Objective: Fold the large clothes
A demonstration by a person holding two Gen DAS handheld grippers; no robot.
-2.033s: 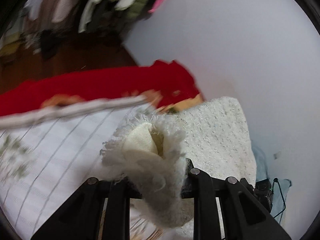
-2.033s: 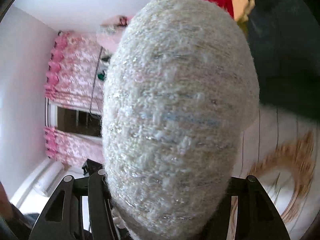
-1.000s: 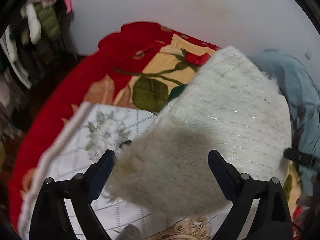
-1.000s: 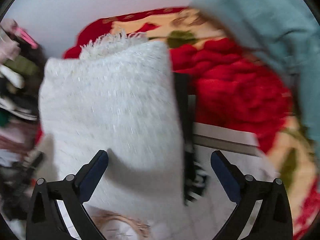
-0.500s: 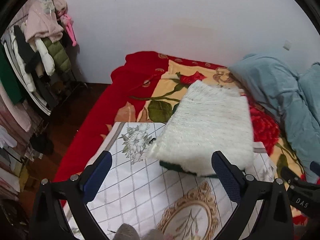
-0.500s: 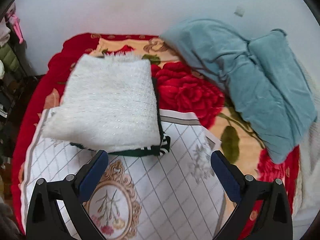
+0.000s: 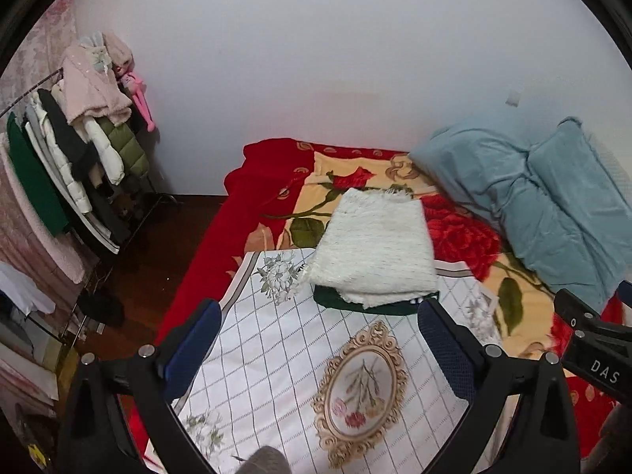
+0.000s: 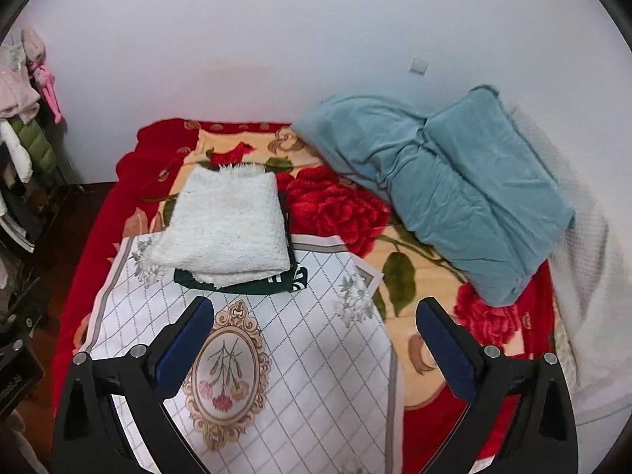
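A bed point(image 8: 430, 375) with a red rose-patterned blanket stood against a plain white wall, a rail of hanging coats point(image 7: 79, 158) to one side and blue bedding point(image 8: 454, 189) heaped near the wall. A white checked cloth point(image 8: 300, 355) lay spread over the blanket. On its far edge sat the white fluffy garment point(image 8: 229, 225), folded into a neat rectangle and resting on top of a folded dark green garment point(image 8: 276, 282), whose edge showed beneath it.

The left gripper point(image 7: 316, 339) and the right gripper point(image 8: 314, 335) both hung above the cloth, well apart from the stack, jaws spread wide and holding nothing.

Judging by the tidy stack, the fold of the white piece looked finished; no unfolded garment lay on the bed.

The only readable writing was "DAS" point(image 7: 604, 376) on the black body of the other gripper, at the right edge of the left wrist view.
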